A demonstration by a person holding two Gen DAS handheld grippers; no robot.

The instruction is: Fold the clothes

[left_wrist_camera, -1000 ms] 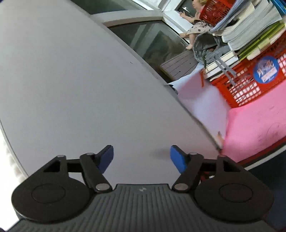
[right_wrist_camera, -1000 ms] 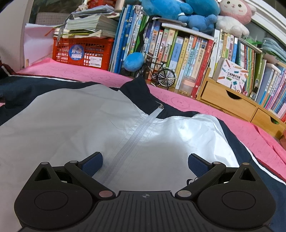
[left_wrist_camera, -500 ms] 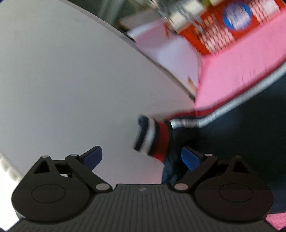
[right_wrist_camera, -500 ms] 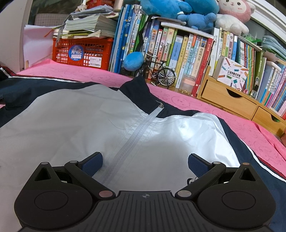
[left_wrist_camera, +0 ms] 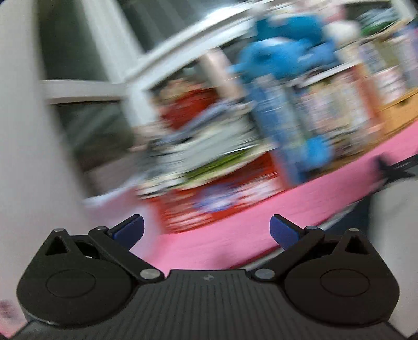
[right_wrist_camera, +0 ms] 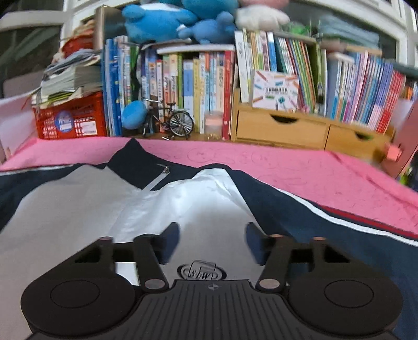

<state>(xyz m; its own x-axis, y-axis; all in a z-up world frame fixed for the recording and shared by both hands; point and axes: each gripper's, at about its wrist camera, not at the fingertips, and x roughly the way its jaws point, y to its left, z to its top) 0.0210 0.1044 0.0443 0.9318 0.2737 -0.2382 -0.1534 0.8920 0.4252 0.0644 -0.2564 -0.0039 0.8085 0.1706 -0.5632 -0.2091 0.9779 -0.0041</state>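
A white and navy zip jacket [right_wrist_camera: 78, 209] lies spread on the pink cover [right_wrist_camera: 287, 167], with its collar [right_wrist_camera: 130, 154] toward the bookshelf. My right gripper [right_wrist_camera: 213, 231] hovers low over the white chest panel right of the zipper [right_wrist_camera: 156, 180]. Its jaws are closing, with a rise of white fabric between the blurred fingers and a gap still showing. The left wrist view is smeared by motion. My left gripper [left_wrist_camera: 206, 225] is above the pink cover [left_wrist_camera: 209, 243], its jaws opening wide with nothing between them. A bit of the jacket [left_wrist_camera: 392, 209] shows at the right edge.
Along the back stand a red basket [right_wrist_camera: 70, 117] piled with papers, rows of books [right_wrist_camera: 196, 78], a toy bicycle [right_wrist_camera: 172, 120], wooden drawers [right_wrist_camera: 282, 128] and blue plush toys [right_wrist_camera: 162, 18]. A pale panel [left_wrist_camera: 21, 130] bounds the left side.
My left gripper swung right, away from the pale panel and the striped cuff, and widened. My right gripper shifted over the chest panel and its jaws narrowed; the white fabric there has bunched.
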